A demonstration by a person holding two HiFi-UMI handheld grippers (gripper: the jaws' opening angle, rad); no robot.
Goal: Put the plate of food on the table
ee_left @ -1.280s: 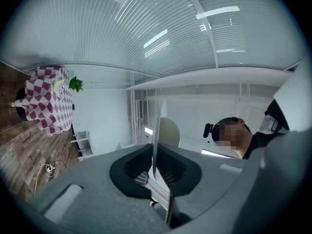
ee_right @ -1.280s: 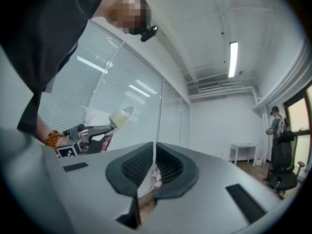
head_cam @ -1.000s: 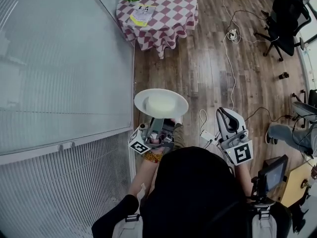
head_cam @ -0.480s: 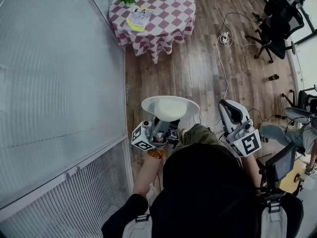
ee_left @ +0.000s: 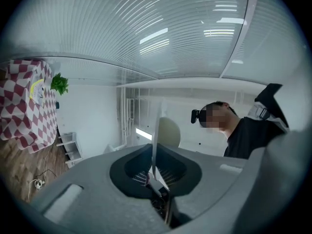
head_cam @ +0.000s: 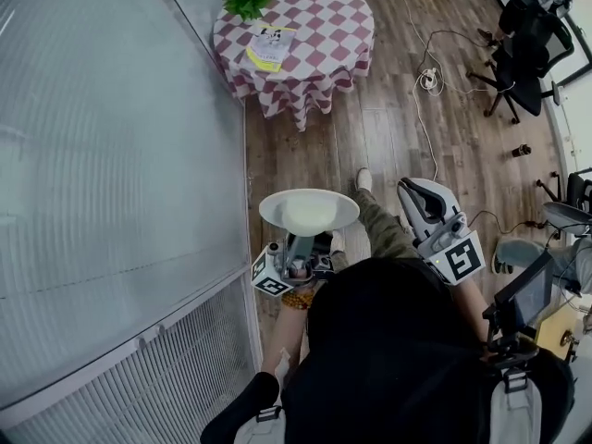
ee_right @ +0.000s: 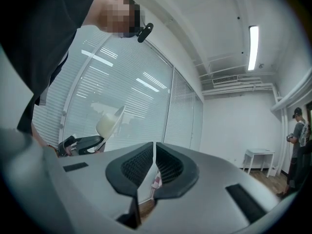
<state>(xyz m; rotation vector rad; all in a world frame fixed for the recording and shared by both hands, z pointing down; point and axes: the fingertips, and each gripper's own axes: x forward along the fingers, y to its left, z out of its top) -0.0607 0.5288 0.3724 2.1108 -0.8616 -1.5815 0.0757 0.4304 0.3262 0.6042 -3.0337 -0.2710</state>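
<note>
A white plate point(head_cam: 309, 213) with a pale dome of food on it is held out level over the wooden floor. My left gripper point(head_cam: 298, 242) is shut on its near rim. In the left gripper view the plate point(ee_left: 156, 135) stands edge-on between the closed jaws of the left gripper point(ee_left: 155, 172). The round table point(head_cam: 319, 58) with a red-and-white checkered cloth stands ahead, well beyond the plate. My right gripper point(head_cam: 405, 189) hangs to the right of the plate, shut and holding nothing. In the right gripper view, the right gripper point(ee_right: 154, 155) is shut and the plate point(ee_right: 109, 122) shows to its left.
A green plant point(head_cam: 247, 0) and a yellow paper point(head_cam: 270, 46) lie on the table's left part. A frosted glass wall point(head_cam: 111, 155) runs along the left. Cables and a power strip point(head_cam: 428, 80) lie on the floor; an office chair point(head_cam: 523, 58) stands at the far right.
The person has stepped forward along the glass wall; a leg and foot now show beside the plate. Both grippers travelled along, the plate still held level in the left one.
</note>
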